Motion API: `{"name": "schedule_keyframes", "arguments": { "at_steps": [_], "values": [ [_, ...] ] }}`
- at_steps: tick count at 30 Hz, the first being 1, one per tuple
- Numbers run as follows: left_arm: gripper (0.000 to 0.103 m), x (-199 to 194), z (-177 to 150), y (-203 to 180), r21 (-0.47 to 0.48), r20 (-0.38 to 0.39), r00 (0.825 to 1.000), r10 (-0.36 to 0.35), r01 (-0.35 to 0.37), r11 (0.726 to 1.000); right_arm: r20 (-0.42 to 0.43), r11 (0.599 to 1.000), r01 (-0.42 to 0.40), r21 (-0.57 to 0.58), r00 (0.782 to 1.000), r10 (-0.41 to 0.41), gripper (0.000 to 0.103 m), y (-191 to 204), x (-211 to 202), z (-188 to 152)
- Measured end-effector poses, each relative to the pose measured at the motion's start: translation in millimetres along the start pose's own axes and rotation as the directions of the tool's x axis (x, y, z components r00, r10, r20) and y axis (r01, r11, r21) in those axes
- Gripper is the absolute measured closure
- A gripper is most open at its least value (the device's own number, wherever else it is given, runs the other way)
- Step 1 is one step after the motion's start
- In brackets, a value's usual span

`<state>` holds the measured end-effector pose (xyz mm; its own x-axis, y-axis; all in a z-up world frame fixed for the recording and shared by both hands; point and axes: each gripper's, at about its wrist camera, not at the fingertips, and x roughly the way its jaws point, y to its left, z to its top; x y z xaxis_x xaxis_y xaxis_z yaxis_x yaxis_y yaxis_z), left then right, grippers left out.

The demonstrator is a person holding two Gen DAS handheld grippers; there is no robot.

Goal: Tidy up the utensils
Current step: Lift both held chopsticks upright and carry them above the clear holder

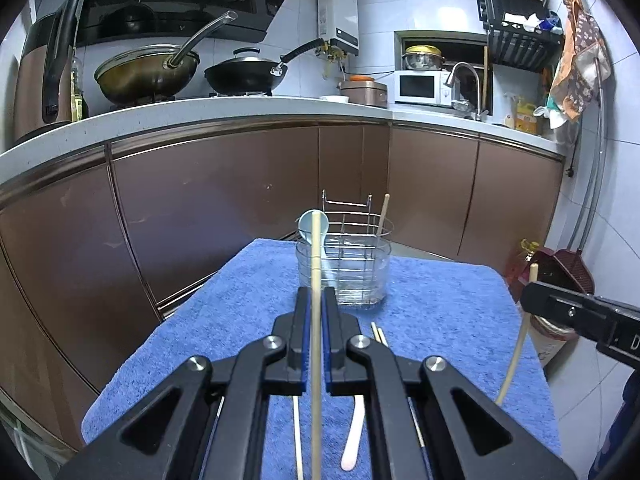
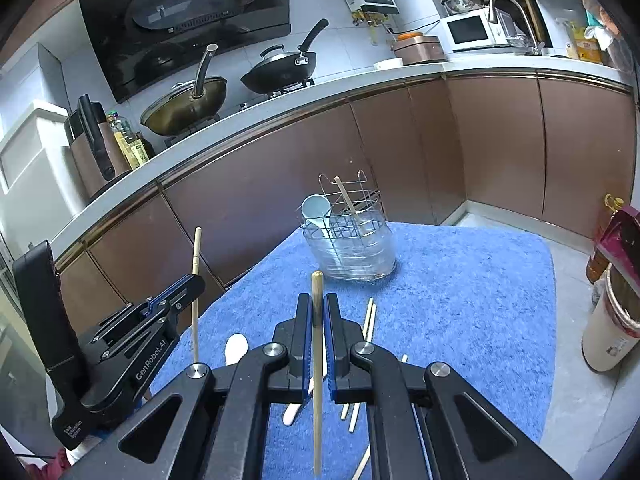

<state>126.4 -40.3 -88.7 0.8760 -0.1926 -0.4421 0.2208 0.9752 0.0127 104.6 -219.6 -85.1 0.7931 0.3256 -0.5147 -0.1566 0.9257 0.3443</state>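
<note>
My left gripper [image 1: 316, 300] is clamped on one wooden chopstick [image 1: 316, 264], which stands nearly upright between the pads, its top reaching up in front of the utensil holder [image 1: 352, 276]. My right gripper [image 2: 318, 306] pinches a second chopstick [image 2: 317, 360] the same way, with only a short tip poking above the pads. The holder – a wire rack in a clear tub – sits ahead of both tongs at the far side of the blue towel [image 2: 460, 280], well apart from them. In it I count one pale blue spoon [image 2: 316, 208] and one chopstick leaning [image 2: 347, 200]. On the towel below my right tongs lie one white spoon [image 2: 237, 350] and a pair of chopsticks [image 2: 369, 316] side by side – more sticks lie under the gripper, too hidden to count.
</note>
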Motion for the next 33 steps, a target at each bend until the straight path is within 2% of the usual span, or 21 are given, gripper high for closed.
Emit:
{"name": "schedule_keyframes", "arguments": {
  "at_steps": [19, 33],
  "values": [
    [0.099, 30, -4, -17, 0.066, -0.038, 0.997, 0.067, -0.065, 0.996, 0.012, 0.999, -0.042, 0.005, 0.999, 0.042, 0.097, -20, 11, 8],
    [0.099, 40, -2, -26, 0.091, -0.061, 0.995, 0.078, -0.072, 0.993, 0.032, 0.999, -0.05, 0.017, 0.998, 0.049, 0.097, -34, 5, 13]
  ]
}}
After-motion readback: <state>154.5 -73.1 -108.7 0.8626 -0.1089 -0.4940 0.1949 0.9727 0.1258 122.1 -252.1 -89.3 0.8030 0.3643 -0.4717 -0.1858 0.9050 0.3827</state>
